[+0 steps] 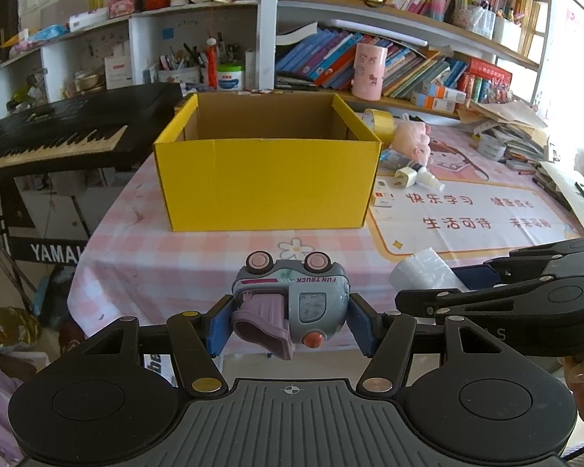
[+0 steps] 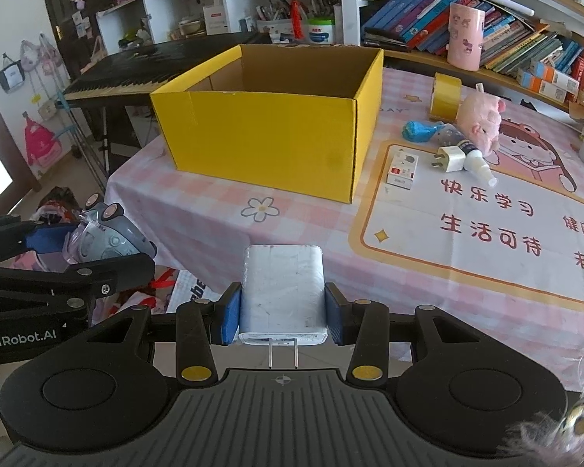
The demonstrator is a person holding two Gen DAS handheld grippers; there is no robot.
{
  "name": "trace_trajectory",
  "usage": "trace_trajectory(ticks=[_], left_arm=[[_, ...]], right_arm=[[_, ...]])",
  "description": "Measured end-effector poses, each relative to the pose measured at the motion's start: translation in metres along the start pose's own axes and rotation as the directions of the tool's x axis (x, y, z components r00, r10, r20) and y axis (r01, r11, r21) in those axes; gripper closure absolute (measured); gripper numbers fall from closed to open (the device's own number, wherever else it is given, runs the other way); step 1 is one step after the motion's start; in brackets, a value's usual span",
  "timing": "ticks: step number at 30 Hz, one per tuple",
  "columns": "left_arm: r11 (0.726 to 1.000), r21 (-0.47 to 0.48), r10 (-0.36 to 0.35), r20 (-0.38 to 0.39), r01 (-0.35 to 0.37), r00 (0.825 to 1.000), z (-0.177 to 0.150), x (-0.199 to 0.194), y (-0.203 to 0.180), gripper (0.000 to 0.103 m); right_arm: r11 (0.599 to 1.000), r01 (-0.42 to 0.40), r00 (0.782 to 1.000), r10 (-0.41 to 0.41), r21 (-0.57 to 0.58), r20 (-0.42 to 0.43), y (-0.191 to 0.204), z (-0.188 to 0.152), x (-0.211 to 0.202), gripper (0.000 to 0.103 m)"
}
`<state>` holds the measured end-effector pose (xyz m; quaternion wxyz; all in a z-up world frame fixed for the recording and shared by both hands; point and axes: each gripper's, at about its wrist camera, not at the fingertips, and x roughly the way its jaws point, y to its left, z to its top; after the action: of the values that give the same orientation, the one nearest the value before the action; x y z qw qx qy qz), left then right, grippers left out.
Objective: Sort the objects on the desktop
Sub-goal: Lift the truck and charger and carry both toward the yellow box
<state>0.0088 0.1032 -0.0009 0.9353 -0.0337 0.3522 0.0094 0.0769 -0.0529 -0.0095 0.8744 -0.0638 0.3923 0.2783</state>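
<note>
Both grippers are loaded: your left gripper (image 1: 290,321) is clamped on the toy truck (image 1: 290,299), your right gripper (image 2: 282,313) on the white charger (image 2: 282,295), prongs facing back at you. Yellow box (image 1: 266,183) sits straight ahead of both, open-topped, its near wall the main snag; come in low and you'll likely shove it. Truck's rounded, could roll out of the pads. Grippers are close side by side, so they could knock. Table edge is right under you; small clutter beyond your right gripper.

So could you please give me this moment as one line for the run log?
left gripper: shut on toy truck | right gripper: shut on white charger | yellow box: ahead on table, open
</note>
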Motion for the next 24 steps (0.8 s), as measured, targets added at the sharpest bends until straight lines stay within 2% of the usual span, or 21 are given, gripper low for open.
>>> trace_trajectory(ticks=[11, 17, 24], left_arm=[[0.998, -0.056, 0.025, 0.000, -0.025, 1.000, 0.004, 0.004, 0.015, 0.042], [0.997, -0.071, 0.028, -0.001, -0.028, 1.000, 0.010, 0.010, 0.020, 0.042], [0.997, -0.068, 0.024, 0.035, -0.021, 0.999, 0.034, 0.018, 0.023, 0.042]], right_arm=[[0.996, -0.041, 0.999, 0.039, -0.074, -0.022, 0.014, 0.013, 0.013, 0.063], [0.996, -0.054, 0.998, 0.051, -0.067, -0.043, 0.010, 0.021, 0.021, 0.063], [0.997, -0.063, 0.998, 0.063, -0.043, -0.013, -0.002, 0.044, 0.026, 0.063]])
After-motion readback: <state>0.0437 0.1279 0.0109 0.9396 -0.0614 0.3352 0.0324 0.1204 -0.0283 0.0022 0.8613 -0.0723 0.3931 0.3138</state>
